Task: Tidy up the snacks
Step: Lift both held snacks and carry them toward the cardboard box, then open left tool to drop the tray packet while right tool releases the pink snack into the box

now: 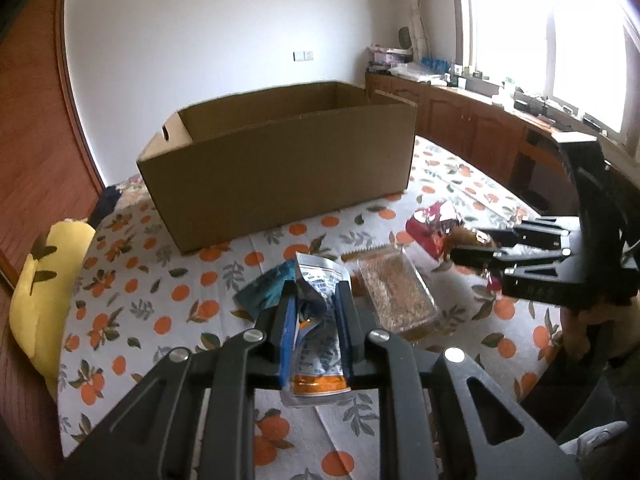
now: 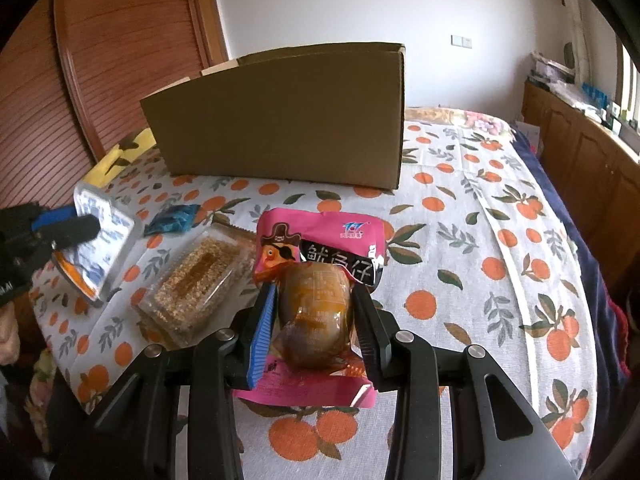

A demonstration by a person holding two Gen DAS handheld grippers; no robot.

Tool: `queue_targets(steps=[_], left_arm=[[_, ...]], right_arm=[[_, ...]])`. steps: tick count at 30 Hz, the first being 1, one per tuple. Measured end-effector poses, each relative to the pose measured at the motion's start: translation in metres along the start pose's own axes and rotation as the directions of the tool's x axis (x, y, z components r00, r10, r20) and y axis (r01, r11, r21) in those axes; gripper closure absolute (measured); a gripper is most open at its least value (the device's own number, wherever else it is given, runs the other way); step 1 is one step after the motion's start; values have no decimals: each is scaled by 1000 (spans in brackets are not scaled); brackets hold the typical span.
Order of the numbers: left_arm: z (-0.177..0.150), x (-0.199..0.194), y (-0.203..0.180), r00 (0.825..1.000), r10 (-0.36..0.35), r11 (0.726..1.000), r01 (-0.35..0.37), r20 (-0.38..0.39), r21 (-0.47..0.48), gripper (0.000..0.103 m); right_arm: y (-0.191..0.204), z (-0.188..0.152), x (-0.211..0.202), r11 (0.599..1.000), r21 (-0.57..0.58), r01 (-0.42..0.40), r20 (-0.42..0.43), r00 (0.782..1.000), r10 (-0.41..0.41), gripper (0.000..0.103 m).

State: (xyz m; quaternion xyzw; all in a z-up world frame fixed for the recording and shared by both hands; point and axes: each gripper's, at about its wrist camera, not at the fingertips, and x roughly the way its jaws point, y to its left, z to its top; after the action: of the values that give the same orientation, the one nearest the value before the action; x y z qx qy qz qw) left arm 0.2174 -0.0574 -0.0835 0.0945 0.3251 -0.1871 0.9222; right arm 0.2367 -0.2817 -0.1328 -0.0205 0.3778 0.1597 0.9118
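Note:
My left gripper (image 1: 316, 290) is shut on a silver, blue and orange snack packet (image 1: 320, 356), held up off the bed; the right wrist view shows this gripper (image 2: 80, 228) and the packet (image 2: 100, 248) at far left. My right gripper (image 2: 314, 292) is shut on a brown vacuum-packed snack (image 2: 316, 320) that lies on a pink packet (image 2: 324, 232). I cannot tell whether the pink packet is pinched too. In the left wrist view the right gripper (image 1: 476, 248) sits at the right. An open cardboard box (image 1: 280, 168) (image 2: 280, 120) stands behind the snacks.
A clear tray of sesame bars (image 1: 396, 296) (image 2: 196, 280) and a small blue packet (image 1: 268, 288) (image 2: 172, 218) lie between the grippers on the orange-print bedsheet (image 1: 160, 280). A yellow pillow (image 1: 44, 288) sits at the left edge. Wooden cabinets (image 1: 460, 120) line the right wall.

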Motion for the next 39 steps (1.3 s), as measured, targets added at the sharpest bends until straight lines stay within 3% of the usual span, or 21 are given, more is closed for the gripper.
queue_targets(steps=[19,39], left_arm=[[52,-20,31,993,17,1000,-17,121,-8,87],[117,7,70,977,26,999,-20,212,-28,87]], right_arm=[[23,47,-33,997,-73,-28,100,994,35,65],[16,110,-32,992,-129,13,165,986,9,65]])
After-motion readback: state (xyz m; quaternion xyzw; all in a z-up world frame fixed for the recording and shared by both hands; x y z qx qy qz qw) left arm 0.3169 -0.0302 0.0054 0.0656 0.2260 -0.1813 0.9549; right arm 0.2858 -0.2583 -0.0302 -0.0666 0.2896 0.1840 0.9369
